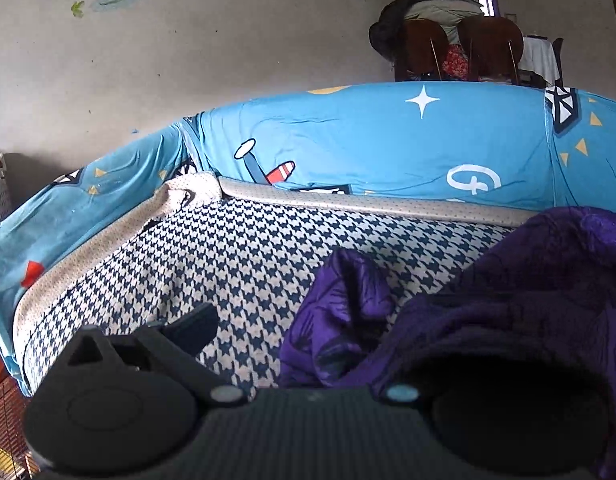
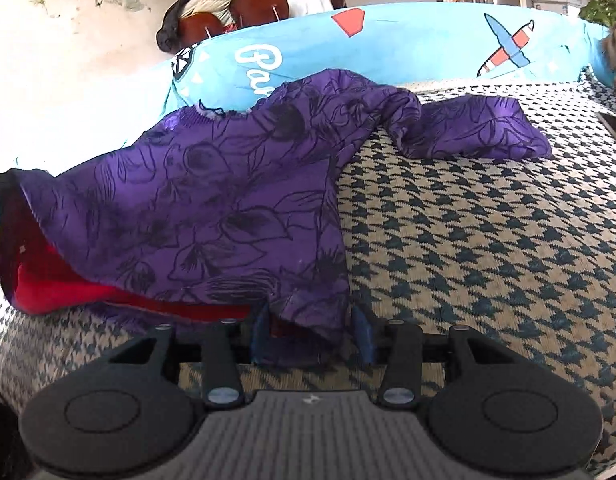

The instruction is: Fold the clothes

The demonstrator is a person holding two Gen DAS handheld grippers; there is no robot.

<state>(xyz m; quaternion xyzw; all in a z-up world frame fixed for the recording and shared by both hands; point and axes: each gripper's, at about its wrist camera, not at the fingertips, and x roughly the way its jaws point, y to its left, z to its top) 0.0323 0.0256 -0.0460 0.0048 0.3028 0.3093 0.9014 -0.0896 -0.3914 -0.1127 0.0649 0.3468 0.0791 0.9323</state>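
1. Purple floral-print garment with red lining (image 2: 211, 200): it is lying across the houndstooth-patterned seat cushion (image 2: 488, 240), one sleeve trailing toward the cushion's back edge.
2. My right claw (image 2: 312, 336): its blue pads (image 2: 362, 332) are flanking the garment's near hem corner; I cannot tell if they are pinching it.
3. My left claw (image 1: 308, 344): purple cloth is draping over its right side, so I cannot tell its state.
4. Blue cartoon-print bolster (image 1: 388, 136): it is running behind the cushion.

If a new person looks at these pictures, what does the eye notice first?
First, the purple garment with its red lining, lying rumpled on the houndstooth cushion. Its hem sits between the blue pads of the right gripper. Behind stands a bright blue backrest printed with aeroplanes.
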